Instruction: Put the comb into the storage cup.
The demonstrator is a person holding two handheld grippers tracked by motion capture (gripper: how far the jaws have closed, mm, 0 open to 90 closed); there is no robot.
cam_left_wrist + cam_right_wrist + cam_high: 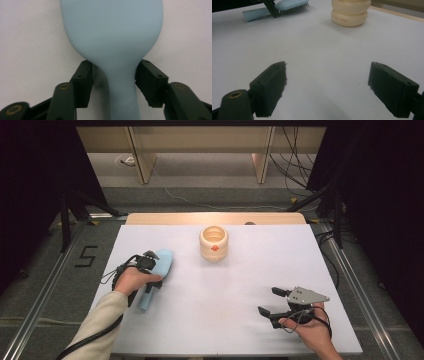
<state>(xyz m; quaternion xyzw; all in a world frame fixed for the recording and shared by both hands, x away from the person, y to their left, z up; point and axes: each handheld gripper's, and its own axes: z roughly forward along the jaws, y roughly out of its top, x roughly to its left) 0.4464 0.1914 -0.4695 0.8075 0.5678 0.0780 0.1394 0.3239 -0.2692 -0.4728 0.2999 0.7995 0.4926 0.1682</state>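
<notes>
A light blue hairbrush [161, 262] lies bristles down on the left of the white table [225, 285]; its head fills the top of the left gripper view [111, 27]. My left gripper [151, 279] straddles the brush's neck [113, 75]. One pad [147, 82] lies against the handle, while a thin shadowed gap shows at the other, so the jaws stand open around it. My right gripper [267, 300] rests open near the front right with bare table between its pads [327, 70]. The right gripper view also shows the hairbrush [287, 6] far off.
A cream, rounded cup [214, 243] with a red mark stands at the table's far middle, also in the right gripper view [351, 12]. A wooden strip [215, 218] runs along the far edge. Dark curtains and floor cables [295, 175] flank the table.
</notes>
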